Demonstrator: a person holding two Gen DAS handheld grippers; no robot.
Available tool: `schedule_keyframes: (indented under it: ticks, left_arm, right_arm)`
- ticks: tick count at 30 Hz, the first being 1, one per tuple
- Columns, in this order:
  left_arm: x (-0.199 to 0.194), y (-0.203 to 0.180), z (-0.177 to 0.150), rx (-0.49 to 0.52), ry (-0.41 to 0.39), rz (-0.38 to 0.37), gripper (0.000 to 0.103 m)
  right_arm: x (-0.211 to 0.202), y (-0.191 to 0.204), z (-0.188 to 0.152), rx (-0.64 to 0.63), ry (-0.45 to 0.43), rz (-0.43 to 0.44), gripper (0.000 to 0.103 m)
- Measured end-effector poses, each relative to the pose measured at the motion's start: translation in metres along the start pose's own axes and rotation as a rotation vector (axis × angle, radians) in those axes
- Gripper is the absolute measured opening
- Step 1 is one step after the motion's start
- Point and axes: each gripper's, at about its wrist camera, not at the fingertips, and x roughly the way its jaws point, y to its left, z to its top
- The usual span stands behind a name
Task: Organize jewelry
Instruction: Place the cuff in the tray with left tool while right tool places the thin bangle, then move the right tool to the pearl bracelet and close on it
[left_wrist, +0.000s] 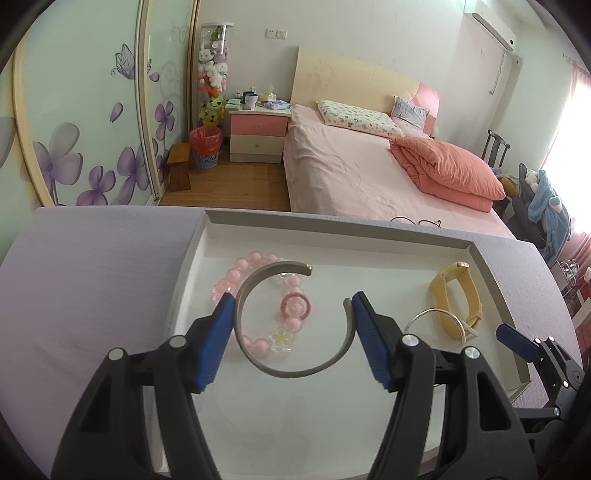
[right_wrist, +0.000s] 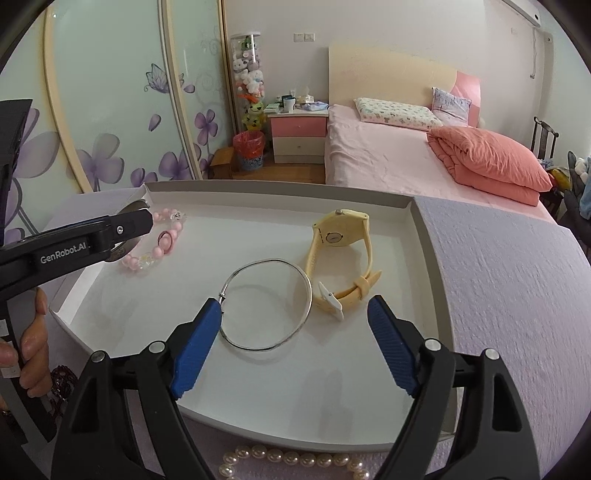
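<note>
Cuff (left_wrist: 258, 325): grey open band, clamped across its width between the pads of my left gripper (left_wrist: 293, 332), held over the tray (left_wrist: 332, 225) above the pink beads (left_wrist: 255, 262) and ring (left_wrist: 295, 305), probably for setting down. Bangle (right_wrist: 266, 306) and watch (right_wrist: 343, 266): lying in the tray, touching. My right gripper (right_wrist: 295, 332) stands wide and empty above them. Pearls (right_wrist: 291, 461): outside the tray, not yet sorted.

Black hand-held gripper (left_wrist: 291, 321), blue ribbed pads (left_wrist: 218, 343), silver screws, white lettering
</note>
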Motion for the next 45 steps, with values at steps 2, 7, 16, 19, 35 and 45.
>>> schedule_keyframes:
  ticks: [2,7,16,19,35,45]
  left_arm:
    - [0.002,-0.003,0.0,0.004,0.002,-0.003,0.064]
    - [0.005,-0.008,0.003,-0.007,0.014,-0.03,0.067]
    - [-0.025,0.005,0.006,-0.03,-0.047,-0.004,0.076]
    - [-0.038,0.01,0.006,-0.03,-0.062,0.01,0.076]
    - [-0.134,0.057,-0.045,-0.031,-0.136,0.076,0.081]
    - [-0.157,0.084,-0.108,-0.031,-0.108,0.095,0.087]
  right_arm:
    - [0.0,-0.001,-0.001,-0.001,-0.002,-0.003,0.083]
    - [-0.001,-0.005,-0.006,0.007,0.002,0.0,0.083]
    - [-0.013,-0.015,-0.012,0.028,-0.006,-0.003,0.083]
    - [-0.021,-0.013,-0.013,0.028,-0.015,-0.004,0.083]
    - [-0.078,-0.01,-0.037,0.068,-0.076,-0.026,0.081]
    - [-0.08,-0.034,-0.072,0.125,-0.028,-0.102,0.064]
